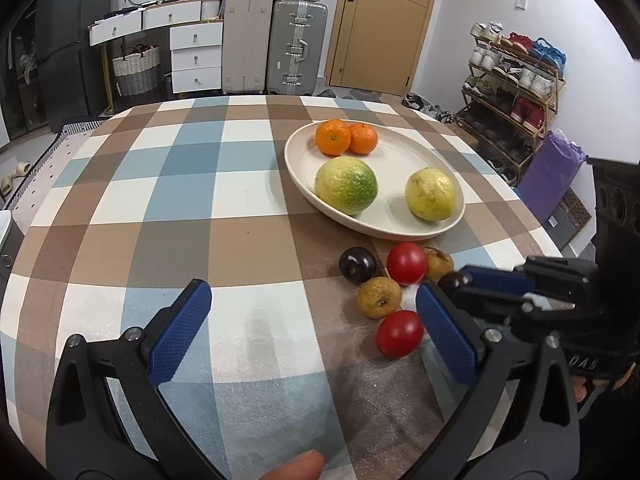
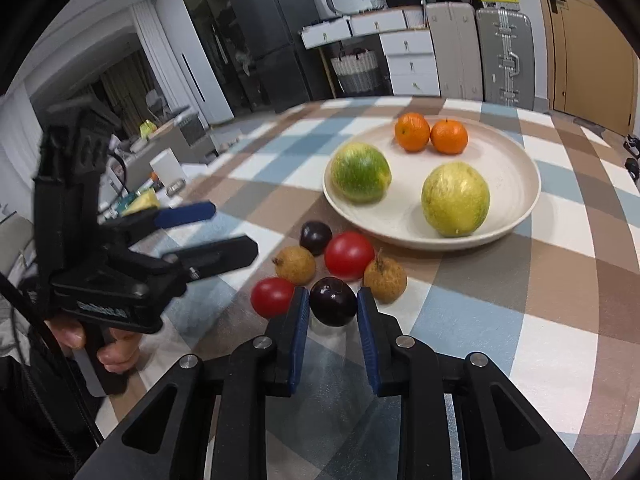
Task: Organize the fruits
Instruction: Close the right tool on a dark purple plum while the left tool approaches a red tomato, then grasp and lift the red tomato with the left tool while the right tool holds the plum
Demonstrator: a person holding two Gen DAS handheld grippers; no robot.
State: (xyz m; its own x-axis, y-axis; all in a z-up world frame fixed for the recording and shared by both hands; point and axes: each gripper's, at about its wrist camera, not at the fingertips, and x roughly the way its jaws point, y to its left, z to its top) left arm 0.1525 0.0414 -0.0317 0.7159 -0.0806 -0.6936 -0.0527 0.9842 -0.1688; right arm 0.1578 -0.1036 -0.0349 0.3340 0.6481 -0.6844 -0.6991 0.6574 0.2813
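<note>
A cream plate [image 2: 528, 200] on the checked tablecloth holds two oranges [image 2: 430, 133] and two yellow-green citrus fruits [image 2: 455, 199]. In front of the plate lies a cluster of small fruit: two red tomatoes [image 2: 349, 255], two brown fruits [image 2: 295, 265] and two dark plums. My right gripper [image 2: 333, 294] is shut on the nearer dark plum [image 2: 333, 304], which rests on the cloth. The other plum [image 2: 316, 237] lies behind it. My left gripper [image 1: 312, 296] stands open over the cloth left of the cluster, with nothing between its fingers; its right finger is close to a tomato [image 1: 399, 334].
The round table's edge [image 1: 120, 112] curves around the far side. Beyond it stand suitcases [image 1: 296, 48], white drawers [image 1: 196, 56], a door and a shoe rack [image 1: 516, 92]. The person's hand [image 2: 116, 344] holds the left gripper's handle.
</note>
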